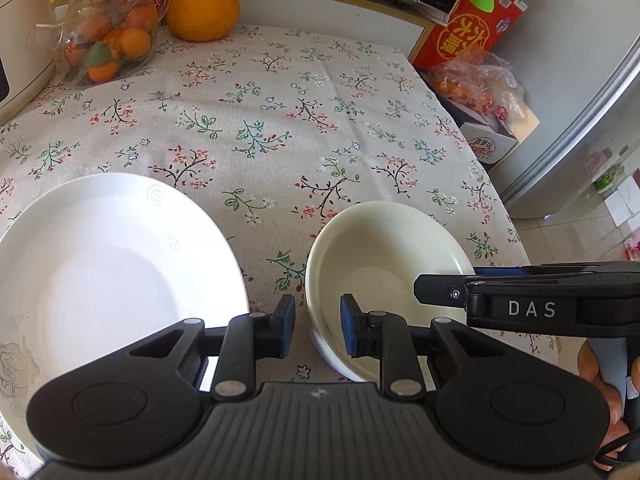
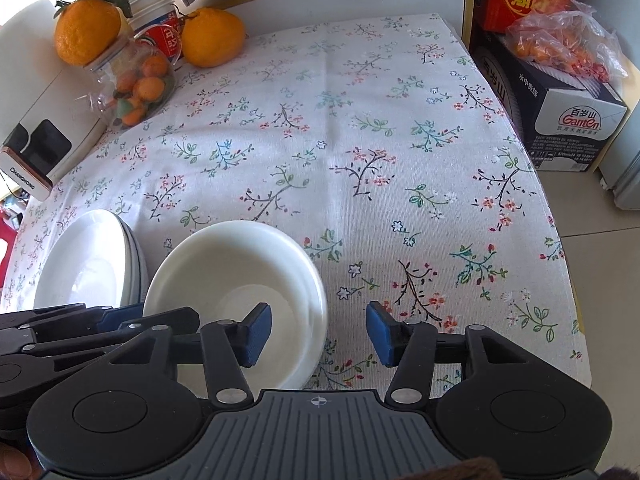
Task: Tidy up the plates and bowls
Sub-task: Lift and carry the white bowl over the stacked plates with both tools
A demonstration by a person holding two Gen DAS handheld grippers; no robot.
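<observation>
Both wrist views look steeply down from close above the floral tablecloth (image 1: 280, 120). The left view holds the bowl (image 1: 384, 264) at 5 o'clock; the right view (image 2: 240, 272) holds it at 7. Both share the plates (image 1: 112, 256).

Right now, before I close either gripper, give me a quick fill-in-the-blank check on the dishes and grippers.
1. The cream bowl sits to the ____ of the stack of white plates in the right wrist view.
2. The right gripper straddles the bowl's rim, with one pad ____ the bowl and the other outside it.
3. The left gripper also straddles the ____ of the bowl.
4. The glass jar holds small ____ fruits.

Missing words: right; inside; rim; orange
</observation>
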